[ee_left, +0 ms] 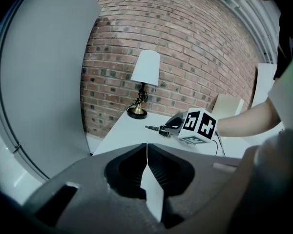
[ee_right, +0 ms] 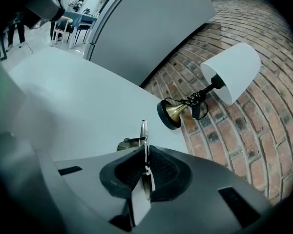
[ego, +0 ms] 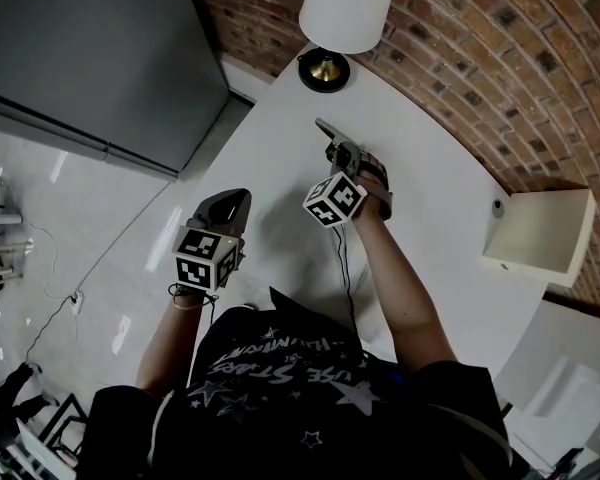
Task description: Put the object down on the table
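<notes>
Right gripper view: right gripper [ee_right: 145,152] has its fingers clenched on a thin flat silvery metal piece [ee_right: 144,129], maybe a key, held edge-on over the white bench [ee_right: 73,106]. Probably light, stiff and slippery, so pinch the flat faces. Left gripper [ee_left: 147,152] fingers pressed together, empty.

Support: white, round-edged table top [ego: 290,148], set against the red brick wall [ego: 500,58]. Standing on it at the far end, near the wall: one lamp with black-rimmed brass foot and white shade [ego: 325,68], upright. The thin metal object [ee_right: 143,128] clamped in my right gripper [ee_right: 145,155] sits low over the top; contact not discernible.
</notes>
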{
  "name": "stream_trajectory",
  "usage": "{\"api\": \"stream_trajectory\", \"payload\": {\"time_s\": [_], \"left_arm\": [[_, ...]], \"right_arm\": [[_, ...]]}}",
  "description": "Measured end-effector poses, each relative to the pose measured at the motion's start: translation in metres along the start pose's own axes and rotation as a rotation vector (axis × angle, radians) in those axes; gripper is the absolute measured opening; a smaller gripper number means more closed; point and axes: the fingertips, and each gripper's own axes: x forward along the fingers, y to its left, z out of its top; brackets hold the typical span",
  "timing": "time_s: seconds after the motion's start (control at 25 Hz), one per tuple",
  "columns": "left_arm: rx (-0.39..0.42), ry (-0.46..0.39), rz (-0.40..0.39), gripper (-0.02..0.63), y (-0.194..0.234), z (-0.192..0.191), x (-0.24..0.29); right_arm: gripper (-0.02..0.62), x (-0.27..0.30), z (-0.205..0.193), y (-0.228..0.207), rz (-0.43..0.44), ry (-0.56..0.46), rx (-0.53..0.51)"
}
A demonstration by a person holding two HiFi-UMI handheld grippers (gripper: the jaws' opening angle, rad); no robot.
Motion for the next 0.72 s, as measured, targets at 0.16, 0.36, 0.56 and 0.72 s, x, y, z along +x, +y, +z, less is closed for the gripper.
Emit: {"api": "stream_trajectory", "payload": {"time_s": [0.16, 0.36, 0.56, 0.72], "left_arm": [[-0.002, -0.004, 0.001, 0.021, 0.000, -0.002, -0.007], [-0.003, -0.016, 0.003, 0.021, 0.000, -0.003, -0.016], [0.003, -0.029, 0.004, 0.021, 0.000, -0.004, -0.029], [0.006, -0.050, -0.002, 0.021, -0.002, -0.002, -0.043]], "right_arm": [[0.025, -0.001, 0.001, 0.003, -0.001, 0.003, -0.007], [0.062, -0.003, -0.001, 0.014, 0.044, 0.014, 0.017], [0.064, -0.014, 0.008, 0.015, 0.031, -0.017, 0.057], [0.066, -0.031, 0.014, 0.012, 0.009, -0.029, 0.079]]}}
